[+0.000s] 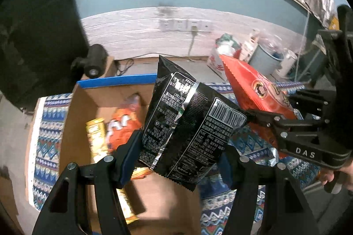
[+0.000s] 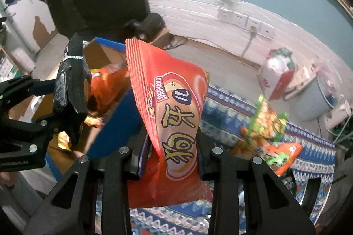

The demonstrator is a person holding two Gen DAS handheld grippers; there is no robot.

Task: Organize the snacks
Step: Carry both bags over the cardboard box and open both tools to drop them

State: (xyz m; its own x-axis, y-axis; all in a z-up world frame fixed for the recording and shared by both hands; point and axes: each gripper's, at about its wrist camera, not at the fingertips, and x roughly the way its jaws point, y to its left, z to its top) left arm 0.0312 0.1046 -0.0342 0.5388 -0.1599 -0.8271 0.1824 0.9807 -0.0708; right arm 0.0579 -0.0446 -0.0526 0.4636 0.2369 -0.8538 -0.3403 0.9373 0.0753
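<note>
The right hand-held gripper (image 2: 169, 160) clamps a red bag (image 2: 174, 116) printed "LONGKANG"; the left hand-held gripper (image 1: 178, 155) grasps a black bag (image 1: 185, 120).

Snack packets (image 1: 114, 131) inside cardboard box (image 1: 77, 124), box on patterned cloth (image 1: 47, 146), more packets (image 2: 264, 124) right

cardboard box (image 1: 77, 124) open-topped, snack bags (image 1: 123, 122) filling its far corner

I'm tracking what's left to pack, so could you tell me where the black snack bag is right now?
The black snack bag is clamped in the left gripper, above the open cardboard box, beside the red bag.
</note>
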